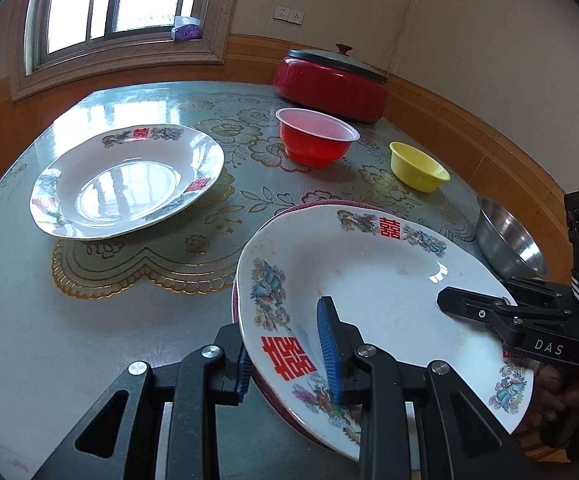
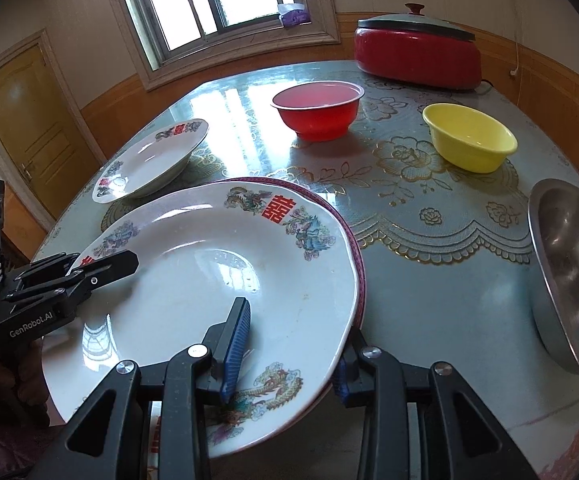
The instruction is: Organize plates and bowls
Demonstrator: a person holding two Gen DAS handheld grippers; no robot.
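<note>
A white plate with red characters and dragon print (image 1: pixel 369 280) (image 2: pixel 217 264) lies on top of a purple-rimmed plate (image 2: pixel 353 240) near the table's front. My left gripper (image 1: pixel 285 352) straddles the stack's left rim, one blue pad over the top plate and one under the rim. My right gripper (image 2: pixel 289 352) straddles the opposite rim the same way. Whether the pads press the rim I cannot tell. A second white printed plate (image 1: pixel 125 184) (image 2: pixel 149 160) sits alone at the left.
A red plastic bowl (image 1: pixel 317 136) (image 2: pixel 317 110) and a yellow bowl (image 1: pixel 419 166) (image 2: pixel 469 136) stand farther back. A steel bowl (image 1: pixel 509 240) (image 2: pixel 573 276) sits at the right. A red lidded electric pot (image 1: pixel 331 80) (image 2: pixel 417 52) stands at the far edge by the wall.
</note>
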